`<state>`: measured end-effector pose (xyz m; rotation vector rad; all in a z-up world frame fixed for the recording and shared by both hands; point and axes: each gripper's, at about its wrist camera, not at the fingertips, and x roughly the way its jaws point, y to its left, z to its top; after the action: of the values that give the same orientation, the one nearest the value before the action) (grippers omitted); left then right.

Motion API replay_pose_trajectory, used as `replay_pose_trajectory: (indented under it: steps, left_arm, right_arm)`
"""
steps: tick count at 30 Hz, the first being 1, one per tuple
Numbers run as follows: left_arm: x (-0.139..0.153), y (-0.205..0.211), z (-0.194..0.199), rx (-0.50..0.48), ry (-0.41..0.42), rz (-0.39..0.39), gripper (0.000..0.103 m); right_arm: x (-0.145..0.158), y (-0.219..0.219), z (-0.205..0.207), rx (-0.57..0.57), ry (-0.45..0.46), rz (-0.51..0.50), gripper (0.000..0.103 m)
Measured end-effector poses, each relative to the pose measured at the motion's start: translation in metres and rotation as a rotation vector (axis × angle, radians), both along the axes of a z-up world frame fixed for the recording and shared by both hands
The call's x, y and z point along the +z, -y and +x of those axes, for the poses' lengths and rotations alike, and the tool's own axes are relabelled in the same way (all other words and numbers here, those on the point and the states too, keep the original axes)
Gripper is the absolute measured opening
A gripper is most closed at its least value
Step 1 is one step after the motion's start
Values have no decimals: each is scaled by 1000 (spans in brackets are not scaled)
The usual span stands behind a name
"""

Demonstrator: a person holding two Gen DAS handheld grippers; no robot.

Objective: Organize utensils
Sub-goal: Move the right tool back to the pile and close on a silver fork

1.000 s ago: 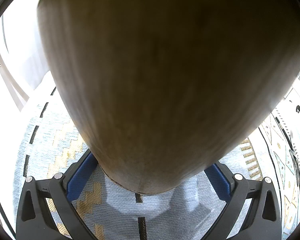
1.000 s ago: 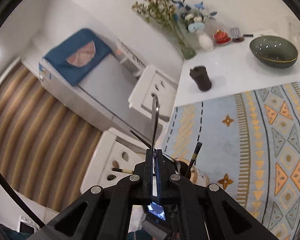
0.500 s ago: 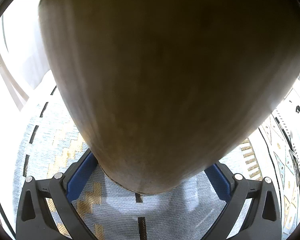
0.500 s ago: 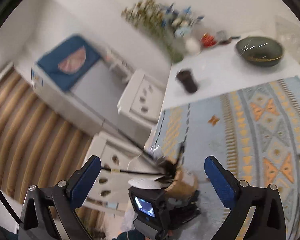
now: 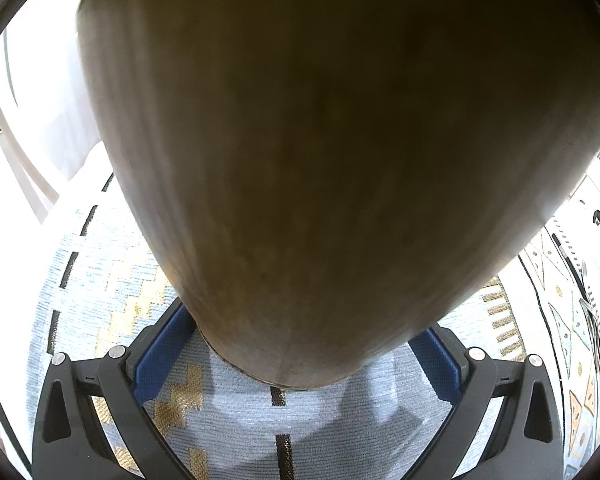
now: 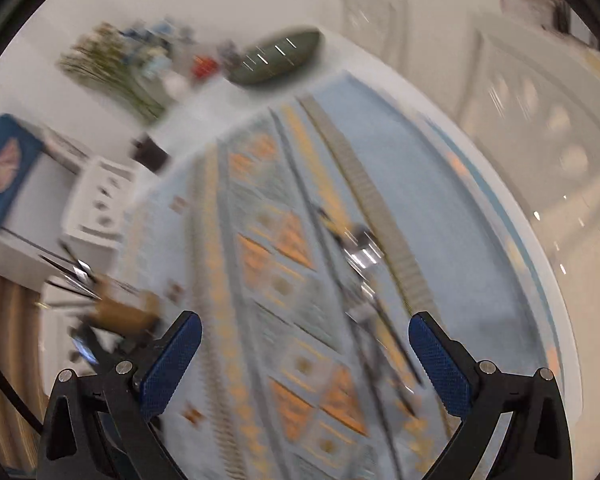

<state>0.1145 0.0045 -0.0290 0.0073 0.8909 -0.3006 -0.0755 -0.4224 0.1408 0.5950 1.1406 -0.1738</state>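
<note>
My left gripper [image 5: 300, 356] is shut on a brown utensil holder [image 5: 332, 152], which fills most of the left wrist view and stands on the patterned mat [image 5: 100, 280]. In the blurred right wrist view the same holder [image 6: 120, 310] sits at the left with dark utensils [image 6: 68, 268] sticking out of it. My right gripper [image 6: 300, 364] is open and empty above the mat [image 6: 260, 240]. Several utensils [image 6: 364, 264] lie on the mat ahead of it, slightly right of centre.
A dark green bowl [image 6: 276, 60], a vase of flowers [image 6: 116, 68], a small red item [image 6: 204, 66] and a dark cup [image 6: 150, 152] stand on the white table beyond the mat. White chairs [image 6: 100, 204] stand at the left table edge.
My right gripper has let go of the thin utensil into the holder, opened wide and swung right over the mat. The left gripper has not moved.
</note>
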Motion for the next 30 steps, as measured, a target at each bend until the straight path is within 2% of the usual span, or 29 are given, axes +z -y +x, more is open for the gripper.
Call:
replay_pose_trajectory:
  steps: [2,6,8,11,12,13,14,15,16,17,18,19,21,23,24,27,30]
  left_arm:
    - [0,0,0,0,0,-1,102]
    - [0,0,0,0,0,0,102]
    - [1,1,-1,0,0,0,102]
    - [0,1,0,1,0,1,102]
    - [1,1,-1,1,0,2,102]
    - [2,3,-1,2,1,3,102]
    - [1,3,0,2,0,3,102]
    - [1,3,0,1,0,3,102]
    - [1,3,0,1,0,3,102]
    - [1,3,0,1,0,3,102]
    - [2,4,0,1,0,3,102]
    - [1,3,0,1,0,3,102]
    - [1,3,0,1,0,3,102]
    - [2,4,0,0,0,3,102]
    - [2,5,-1,0,0,3,102]
    - [2,4,0,0,0,3,102]
    - [2,4,-1,0,0,3,102]
  right_arm:
    - [-27,3,-6,2,-63,3,103]
    - [-64,-10,-3,80,-122,-7,103]
    - [-85,-19,10,112,-201,-113,103]
    - [-104,-26,29,152,-257,-243,102]
    - [-107,-27,33,162,-269,-272,93]
    - [-111,-29,38,175,-273,-290,66]
    - [-115,-30,43,185,-283,-309,50]
    - [-116,-30,46,180,-286,-326,42]
    - [-114,-29,47,167,-268,-332,26]
    - [-112,-26,49,158,-259,-338,25]
    - [-110,-24,51,153,-251,-335,18]
    - [-106,-21,51,139,-232,-320,18]
    - [-99,-13,51,115,-198,-248,16]
    - [-91,-1,47,70,-173,-198,7]
    - [-88,4,45,50,-165,-179,6]
    - [-75,35,27,-132,-91,-60,2]
    - [-66,54,14,-243,-48,32,2]
